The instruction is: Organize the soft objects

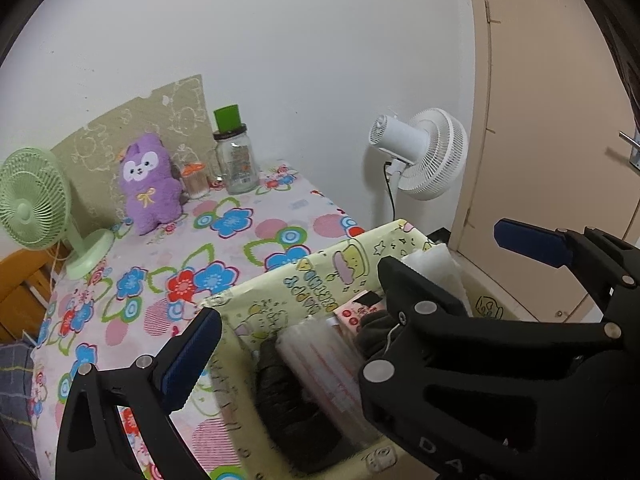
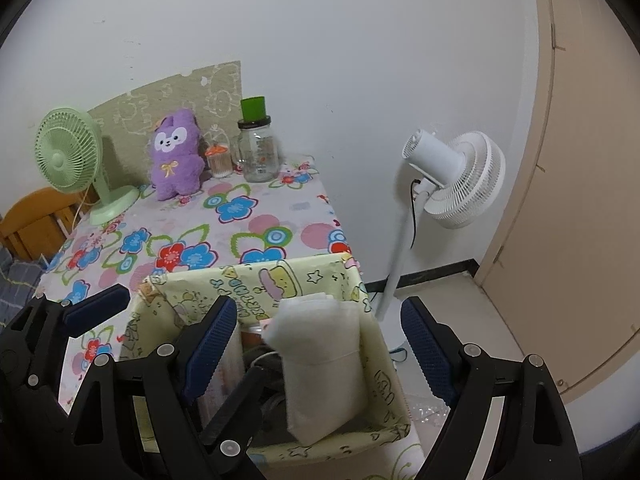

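A yellow printed fabric bin [image 1: 320, 280] [image 2: 384, 344] stands at the near right corner of the flowered table. It holds a white folded cloth [image 2: 320, 360] [image 1: 436, 268], dark soft items [image 1: 280, 392] and a clear plastic-wrapped roll [image 1: 320, 364]. A purple plush toy [image 1: 149, 184] [image 2: 176, 152] sits upright at the back of the table. My left gripper [image 1: 356, 284] is open over the bin. My right gripper [image 2: 320, 328] is open, its fingers either side of the white cloth, and shows in the left wrist view.
A green desk fan [image 1: 36, 204] [image 2: 68, 152] stands at the table's back left. A glass jar with a green cap [image 1: 234, 160] [image 2: 258, 148] and a small orange-lidded jar [image 2: 218, 162] stand beside the plush. A white pedestal fan [image 2: 452, 180] stands on the floor right of the table, near a beige door [image 2: 580, 160].
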Tool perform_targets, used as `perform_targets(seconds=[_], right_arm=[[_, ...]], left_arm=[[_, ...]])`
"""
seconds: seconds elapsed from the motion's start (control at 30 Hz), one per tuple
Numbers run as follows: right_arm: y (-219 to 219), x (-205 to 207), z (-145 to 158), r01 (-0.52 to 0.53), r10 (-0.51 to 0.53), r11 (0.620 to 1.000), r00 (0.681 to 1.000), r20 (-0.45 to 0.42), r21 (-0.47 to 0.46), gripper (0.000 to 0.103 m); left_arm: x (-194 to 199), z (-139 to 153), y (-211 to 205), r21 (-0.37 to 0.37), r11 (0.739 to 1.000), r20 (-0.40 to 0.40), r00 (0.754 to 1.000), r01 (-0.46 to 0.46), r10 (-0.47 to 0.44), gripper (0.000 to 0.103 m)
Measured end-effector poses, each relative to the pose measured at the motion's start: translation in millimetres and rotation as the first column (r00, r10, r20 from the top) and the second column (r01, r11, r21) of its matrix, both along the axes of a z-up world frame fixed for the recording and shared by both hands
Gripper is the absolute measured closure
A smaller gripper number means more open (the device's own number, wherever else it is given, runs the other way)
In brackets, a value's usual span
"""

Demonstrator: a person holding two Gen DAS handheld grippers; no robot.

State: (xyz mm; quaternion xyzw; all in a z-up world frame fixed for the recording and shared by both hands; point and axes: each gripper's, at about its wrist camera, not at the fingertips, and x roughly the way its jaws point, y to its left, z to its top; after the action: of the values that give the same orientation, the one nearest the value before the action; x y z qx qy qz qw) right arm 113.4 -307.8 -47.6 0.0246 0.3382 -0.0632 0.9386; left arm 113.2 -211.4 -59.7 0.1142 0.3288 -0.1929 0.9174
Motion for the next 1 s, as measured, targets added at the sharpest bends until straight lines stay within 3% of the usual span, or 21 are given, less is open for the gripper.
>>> perform_targets(seconds=[0.67, 1.0], right_arm=[[78.3, -36.4, 28.1, -0.078, 0.077, 0.997, 0.994, 0.082, 0.012, 0.004], [126.2, -56.4, 40.8, -0.119, 0.117, 0.993, 0.986, 0.115, 0.003, 0.003]], left_arm=[[-35.6, 26.9, 92.2, -0.064, 0.989, 0.057, 0.989, -0.133, 0.136, 0.0], [-54.1, 37.7, 147.9, -0.092, 0.976, 0.077, 0.976, -0.199, 0.206, 0.0]])
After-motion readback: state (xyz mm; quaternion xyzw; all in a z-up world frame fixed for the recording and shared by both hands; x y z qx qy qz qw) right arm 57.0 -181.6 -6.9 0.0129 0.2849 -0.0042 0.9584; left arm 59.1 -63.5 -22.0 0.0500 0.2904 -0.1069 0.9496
